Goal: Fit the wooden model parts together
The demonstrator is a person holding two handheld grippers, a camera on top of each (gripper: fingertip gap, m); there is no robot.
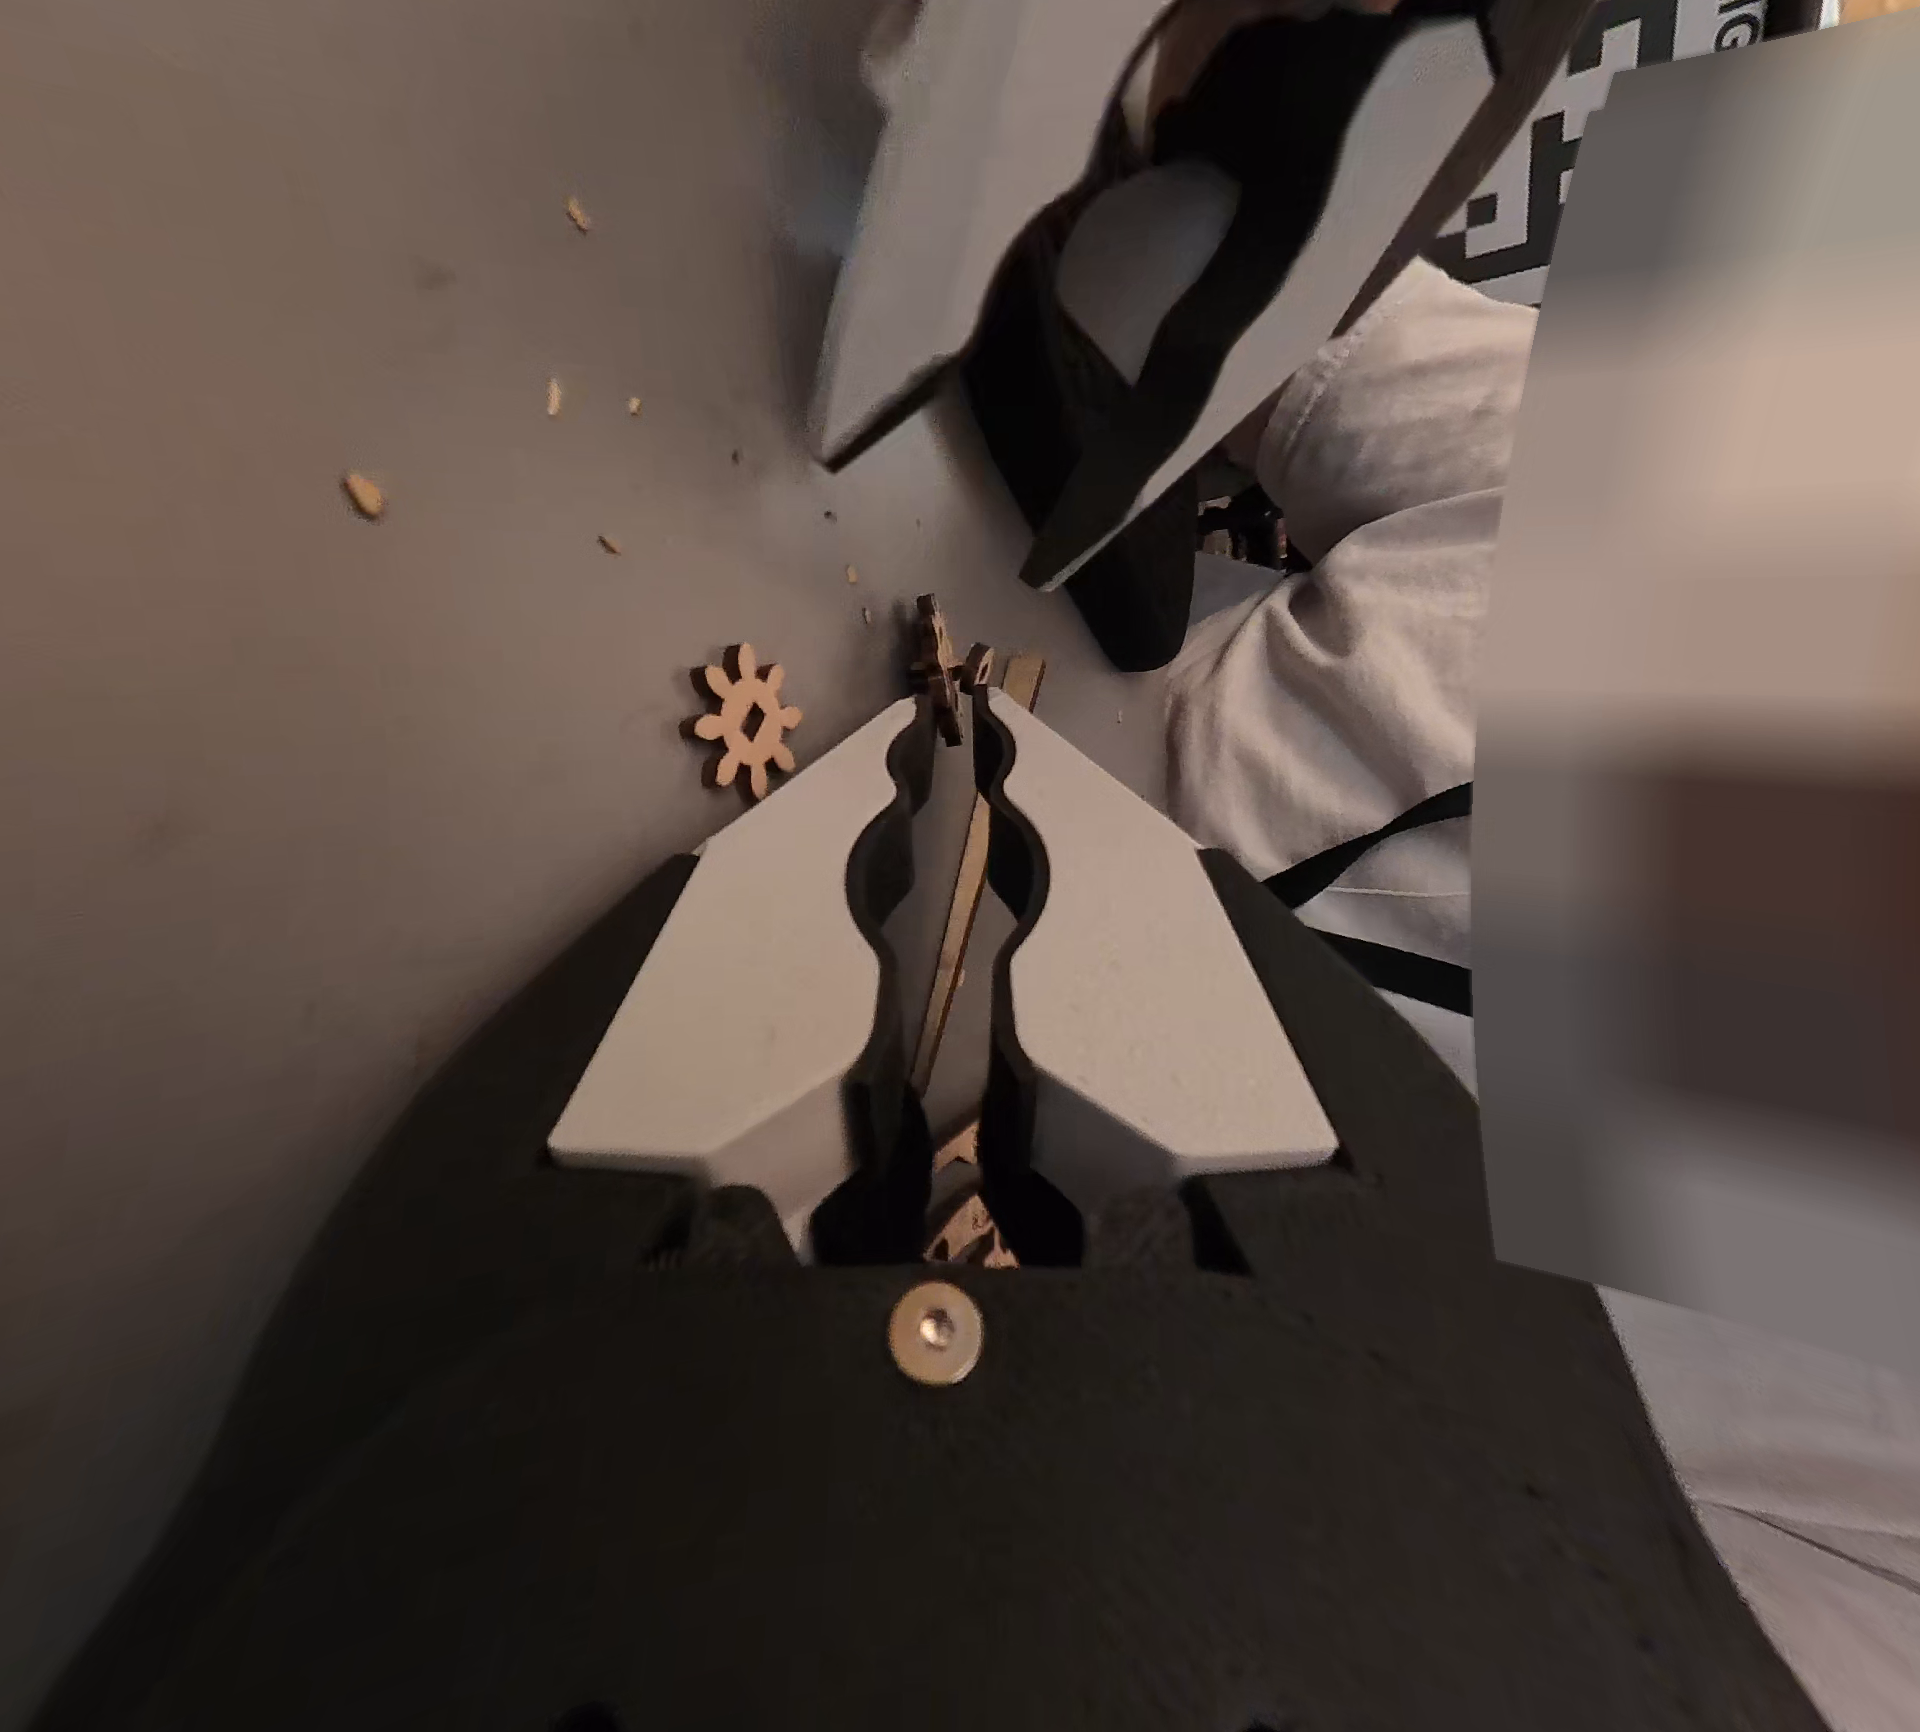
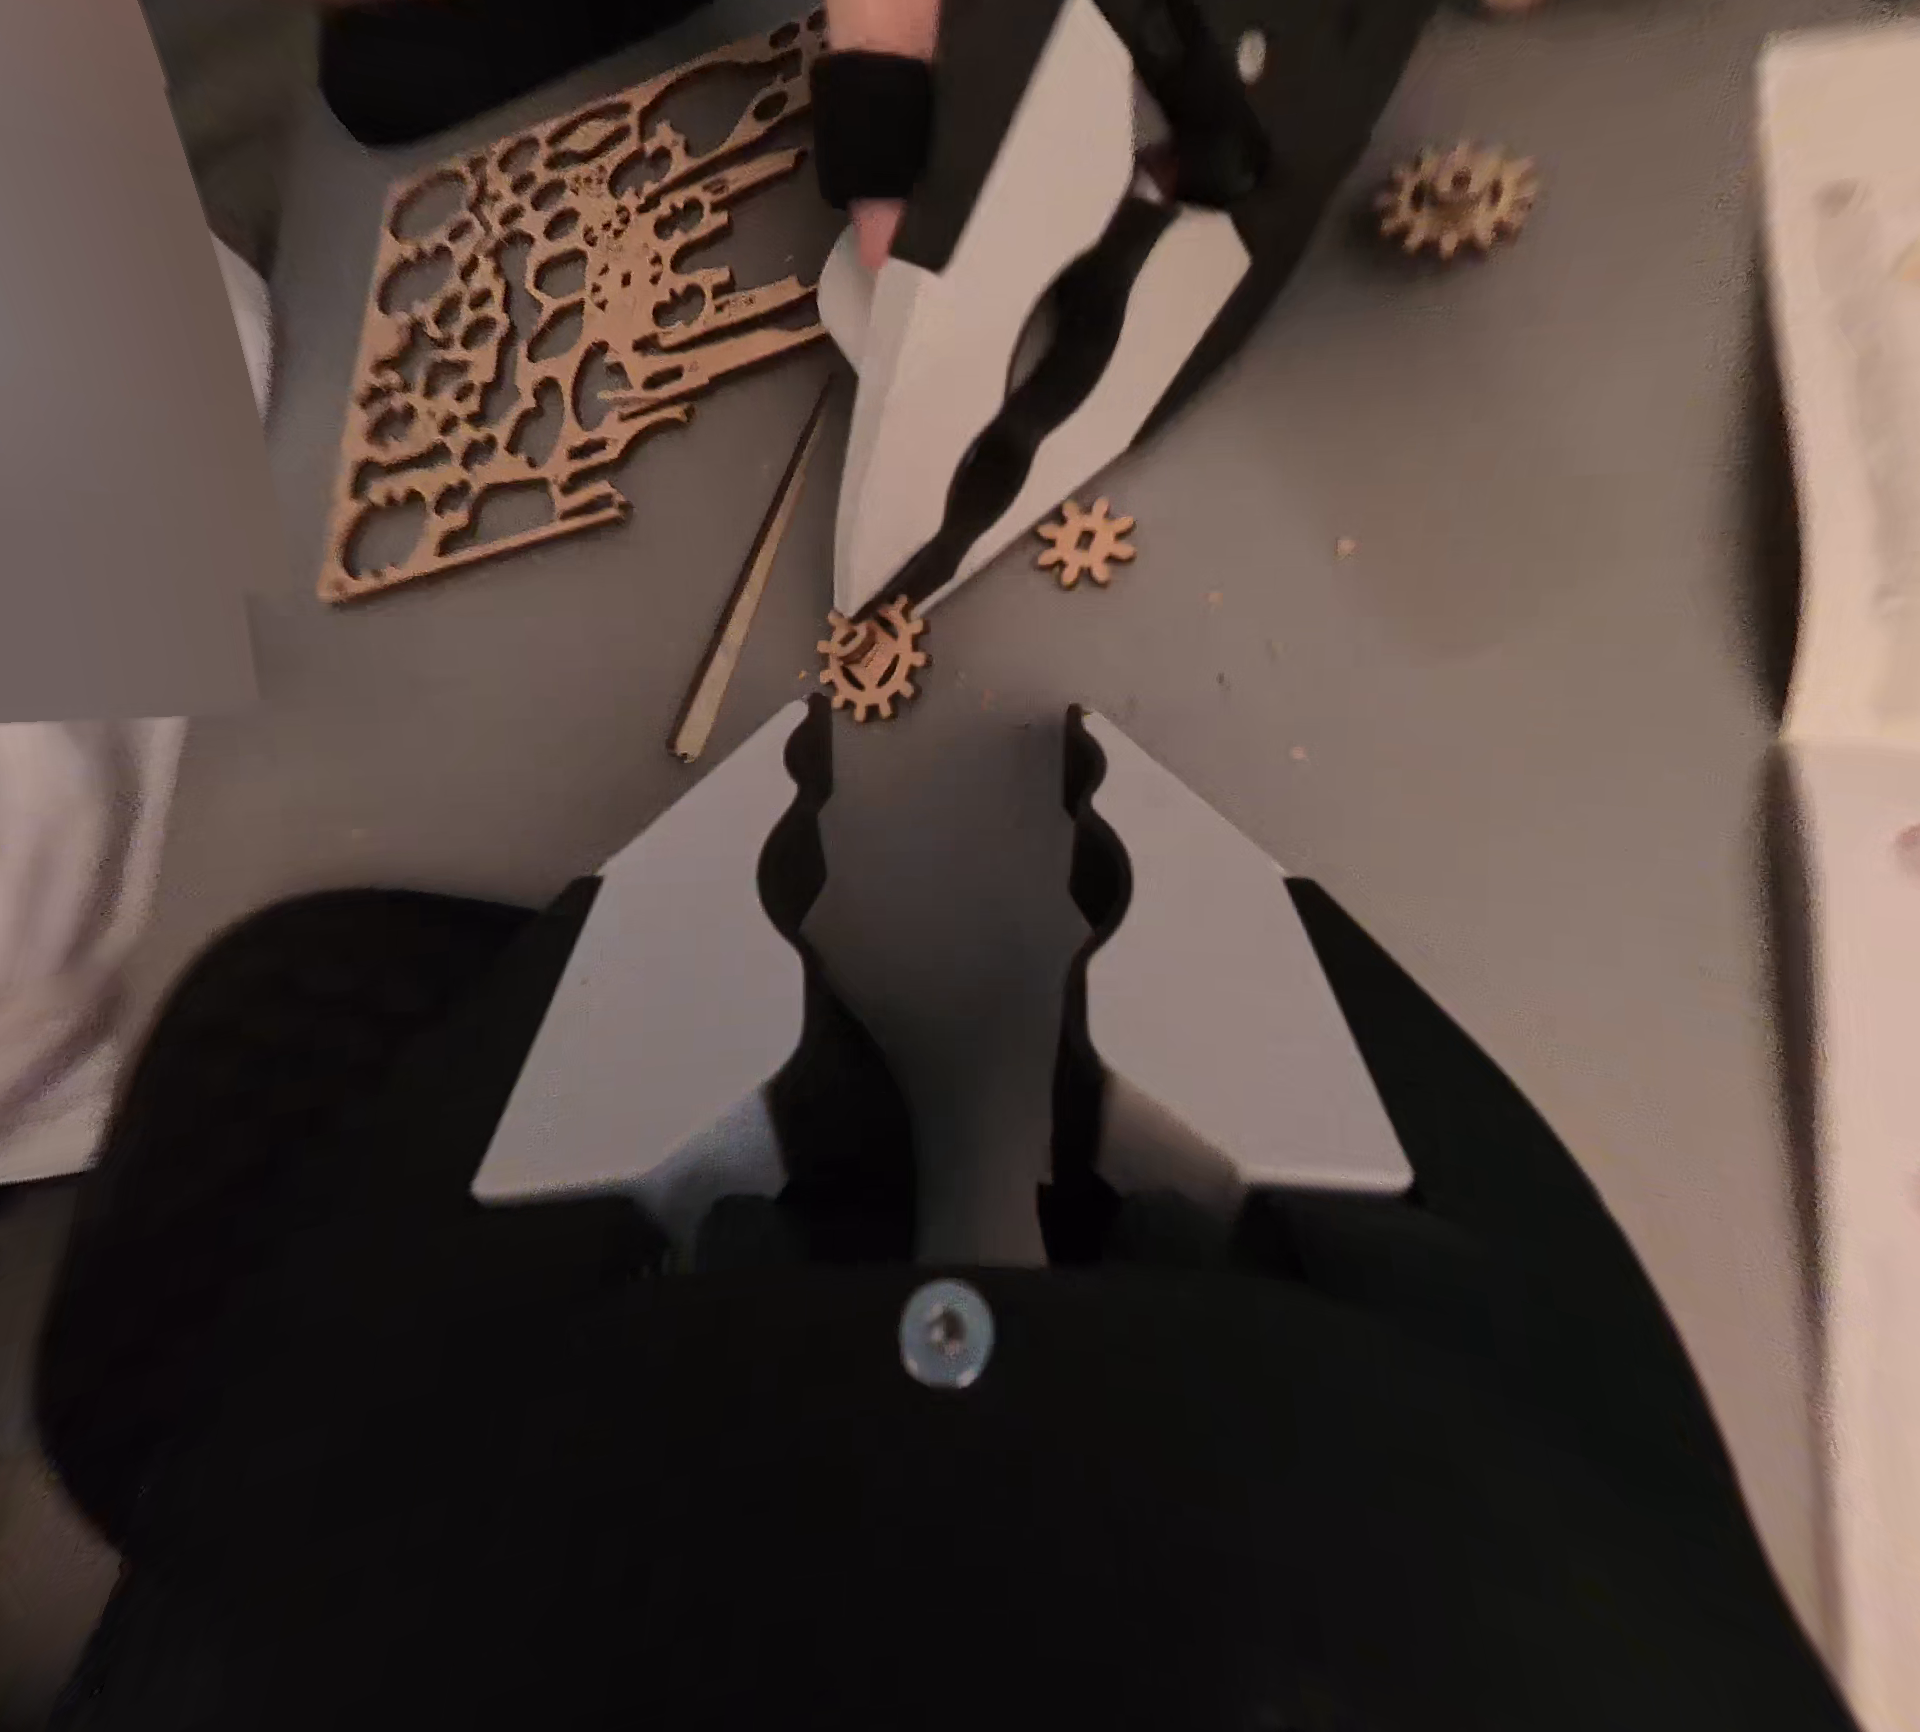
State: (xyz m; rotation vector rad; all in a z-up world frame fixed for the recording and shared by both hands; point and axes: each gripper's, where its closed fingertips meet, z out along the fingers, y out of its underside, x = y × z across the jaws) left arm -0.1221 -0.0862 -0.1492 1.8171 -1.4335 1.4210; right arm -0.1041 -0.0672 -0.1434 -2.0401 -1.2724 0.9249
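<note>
A grey matte worktop (image 2: 1403,643), dimly lit, is strewn with wood crumbs. The left hand-held gripper (image 1: 951,695) pinches a small toothed gear (image 2: 871,659) at its fingertips, edge-on just above the surface. The right hand-held gripper (image 2: 948,721) hovers near, jaws apart and empty. A loose star-shaped gear (image 2: 1086,542) lies just beside; a punched-out wooden sheet (image 2: 540,352) and thin wooden stick (image 2: 753,560) lie flat nearby.

Black lettering and a square code pattern carried on a white tag (image 1: 1662,124), partly hidden behind the right gripper (image 1: 935,519).
</note>
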